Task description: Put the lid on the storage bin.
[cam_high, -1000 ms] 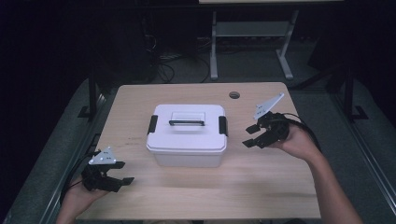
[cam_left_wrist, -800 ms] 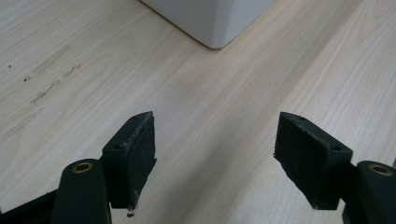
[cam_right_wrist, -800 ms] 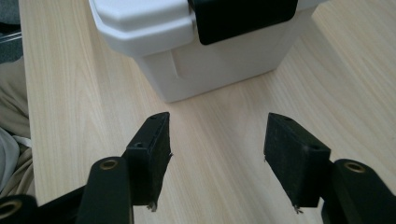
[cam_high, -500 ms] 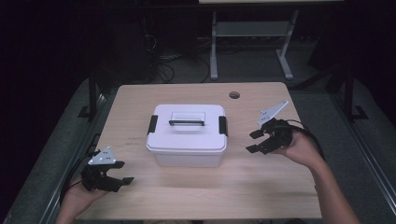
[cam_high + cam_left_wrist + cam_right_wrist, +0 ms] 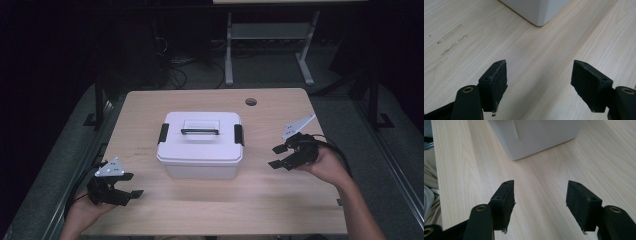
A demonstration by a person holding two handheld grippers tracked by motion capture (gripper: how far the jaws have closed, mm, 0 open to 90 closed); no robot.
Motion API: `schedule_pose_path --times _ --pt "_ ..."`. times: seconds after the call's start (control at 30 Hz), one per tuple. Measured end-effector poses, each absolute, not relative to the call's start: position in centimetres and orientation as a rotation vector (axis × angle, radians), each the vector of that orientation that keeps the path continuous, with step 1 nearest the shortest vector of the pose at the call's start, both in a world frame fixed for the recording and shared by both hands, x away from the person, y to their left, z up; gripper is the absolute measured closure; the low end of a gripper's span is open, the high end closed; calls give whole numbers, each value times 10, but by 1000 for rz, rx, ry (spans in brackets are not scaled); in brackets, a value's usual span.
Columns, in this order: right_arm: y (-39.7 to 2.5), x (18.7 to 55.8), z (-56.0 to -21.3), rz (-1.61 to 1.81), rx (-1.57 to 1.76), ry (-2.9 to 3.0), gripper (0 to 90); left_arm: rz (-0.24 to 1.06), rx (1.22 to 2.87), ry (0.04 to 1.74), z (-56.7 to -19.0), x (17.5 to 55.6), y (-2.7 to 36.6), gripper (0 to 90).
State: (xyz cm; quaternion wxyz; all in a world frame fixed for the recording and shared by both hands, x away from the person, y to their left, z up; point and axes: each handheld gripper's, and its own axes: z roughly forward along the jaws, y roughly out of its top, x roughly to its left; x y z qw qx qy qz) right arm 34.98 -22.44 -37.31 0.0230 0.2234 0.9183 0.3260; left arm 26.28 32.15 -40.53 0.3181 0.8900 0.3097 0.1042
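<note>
Right now a white plastic box with a flat lid [image 5: 200, 145] sits in the middle of the light wooden table [image 5: 280, 205]. The lid is on. It has a dark handle on top [image 5: 200, 132] and a black clip on each short side, one on the left [image 5: 163, 133] and one on the right [image 5: 238, 135].

The left gripper [image 5: 131, 185] is near the front left corner of the box, low over the table and well apart from it. Its jaws are wide, with nothing between them. In the left gripper view only bare wood lies between the jaws, and a corner of the box [image 5: 537, 11] is farther ahead.

The right gripper [image 5: 276, 156] is to the right of the box, near it but not touching. Its jaws are wide too and hold nothing. In the right gripper view the side of the box [image 5: 536, 135] stands ahead of the jaws.

My guess is that the work is to open the box by its clips. Things could go wrong from here. If one gripper pushes the box from only one side, the box may slide across the smooth table. If a jaw slips off a small clip, the clip may stay shut. If the lid is pulled while one clip is closed, the whole box may tip.
</note>
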Motion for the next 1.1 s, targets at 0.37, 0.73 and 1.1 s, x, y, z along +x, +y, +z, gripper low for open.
schedule_pose_path --times 0.37,0.73,1.1 --pt "-232 345 -385 1024 731 2848 391 273 2338 818 -405 263 322 283" --pt "-240 338 -397 1030 755 2852 391 281 2334 818 -404 262 323 283" --pt "-248 328 -404 1028 779 2853 382 281 2335 814 -404 262 322 283"
